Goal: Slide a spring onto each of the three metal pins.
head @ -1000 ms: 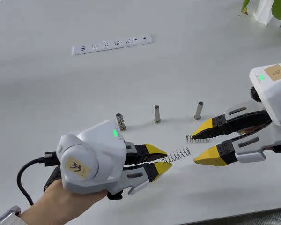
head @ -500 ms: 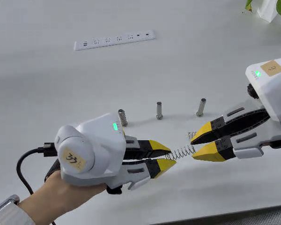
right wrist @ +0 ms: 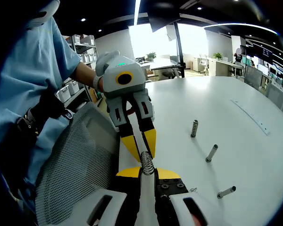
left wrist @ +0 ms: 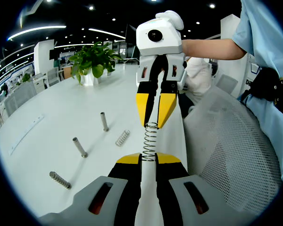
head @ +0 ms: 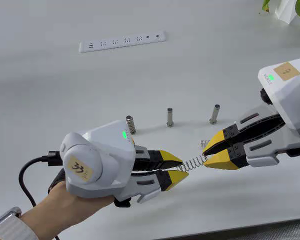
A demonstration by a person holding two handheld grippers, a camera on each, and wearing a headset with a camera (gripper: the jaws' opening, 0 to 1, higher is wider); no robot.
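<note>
Above the desk's near edge, the left gripper and the right gripper each pinch one end of the spring, clear of the surface. Light and bendy, it likely wants a gentle side grip, its bore open towards a bare pin

Left gripper at 6 o'clock, jaws clamped on near end of spring. Right gripper in from 12 pinches the far end. Loose spring and two bare pins toward 9, sprung pin at 8, all on white table.
</note>
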